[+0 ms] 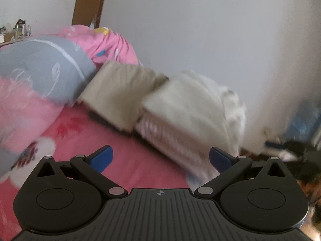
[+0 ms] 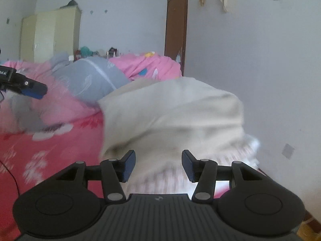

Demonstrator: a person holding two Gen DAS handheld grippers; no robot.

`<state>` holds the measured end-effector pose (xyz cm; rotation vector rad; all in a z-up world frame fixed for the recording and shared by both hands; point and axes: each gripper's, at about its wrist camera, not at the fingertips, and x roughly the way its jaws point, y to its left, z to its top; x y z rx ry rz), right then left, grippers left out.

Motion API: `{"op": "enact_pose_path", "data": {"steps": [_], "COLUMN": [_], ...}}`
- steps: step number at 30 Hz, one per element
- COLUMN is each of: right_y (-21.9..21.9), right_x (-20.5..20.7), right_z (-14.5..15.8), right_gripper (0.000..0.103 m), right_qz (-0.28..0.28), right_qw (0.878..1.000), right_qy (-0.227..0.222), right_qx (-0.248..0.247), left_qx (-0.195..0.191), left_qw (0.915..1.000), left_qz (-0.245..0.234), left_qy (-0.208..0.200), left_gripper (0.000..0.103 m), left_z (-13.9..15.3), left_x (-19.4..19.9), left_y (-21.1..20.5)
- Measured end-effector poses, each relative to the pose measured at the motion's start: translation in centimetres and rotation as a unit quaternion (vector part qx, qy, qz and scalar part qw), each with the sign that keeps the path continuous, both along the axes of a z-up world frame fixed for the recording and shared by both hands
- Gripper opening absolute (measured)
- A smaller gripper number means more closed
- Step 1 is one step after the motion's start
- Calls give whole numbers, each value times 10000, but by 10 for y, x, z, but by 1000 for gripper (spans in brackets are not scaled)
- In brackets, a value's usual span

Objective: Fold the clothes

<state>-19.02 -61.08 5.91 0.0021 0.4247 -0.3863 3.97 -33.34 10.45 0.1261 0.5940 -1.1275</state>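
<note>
A stack of folded clothes lies on the pink bedsheet [image 1: 124,160] near the wall: a cream garment [image 1: 180,104] on top of a pink-and-white striped one [image 1: 168,140], with a beige folded piece [image 1: 118,92] beside it on the left. My left gripper [image 1: 160,158] is wide open and empty, just short of the stack. In the right wrist view the cream garment [image 2: 170,110] fills the middle over the striped one [image 2: 160,178]. My right gripper [image 2: 158,164] is open and empty right at the stack's near edge. The left gripper [image 2: 32,89] shows at the far left.
A grey and pink quilt [image 1: 40,70] is bunched at the head of the bed. The white wall [image 1: 220,40] runs along the bed's right side, with a brown door [image 2: 175,30] behind. A wardrobe [image 2: 50,34] stands at the back. Dark items [image 1: 297,156] lie on the floor.
</note>
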Motion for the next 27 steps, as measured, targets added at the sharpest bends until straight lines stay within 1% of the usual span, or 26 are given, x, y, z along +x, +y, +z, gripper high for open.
{"op": "enact_pose_path", "data": {"steps": [2,3,5,6,7,8,9,10,11,12,15,17,18,20,23,27], "right_y": [31,47,78,91,104,113,122,132,143,152,171,184,190,200,213,223], "right_x": [-40,-56,-94,-111,-129,-138,-146,-154,-160,-163,-150,-141,-134,-119,-106,-95], "right_z": [22,31,59,75,92,105,117,127,133,135,114,99,89,68,51,45], "right_gripper": [57,59,72,75,82,89,92,98,101,102,103,103,103,103,103,103], "right_qz": [-28,-52,-114,-144,-173,-142,-103,-57,-8,34,-75,-154,-279,-538,-766,-978], "right_qw": [9994,9988,9968,9963,9958,9963,9969,9975,9982,9988,9991,9978,9971,9956,9933,9908], "right_qy": [95,70,-89,-173,-256,-271,-276,-301,-332,-358,-382,-395,-364,-246,-243,-370], "right_qx": [-331,-492,-782,-827,-863,-805,-734,-639,-505,-346,165,506,602,733,833,860], "left_qx": [-157,-254,-438,-530,-635,-720,-785,-826,-848,-837,-742,-701,-674,-614,-441,-255], "left_qw": [9998,9995,9979,9967,9951,9935,9921,9912,9908,9909,9919,9924,9929,9937,9935,9910], "left_qz": [19,77,248,334,417,484,540,584,619,670,830,869,862,864,1041,1305], "left_qy": [79,169,405,523,637,733,818,853,850,812,618,513,471,369,138,-132], "left_gripper": [103,103,103,103,103,103,103,103,103,103,103,103,103,103,103,103], "left_z": [-6,-8,-13,-15,-16,-16,-16,-16,-15,-14,-12,-11,-11,-10,-9,-9], "left_x": [-19,-26,-35,-40,-44,-48,-52,-55,-59,-63,-77,-86,-90,-98,-108,-118], "left_y": [28,40,61,72,82,90,97,102,106,109,115,118,119,119,114,107]}}
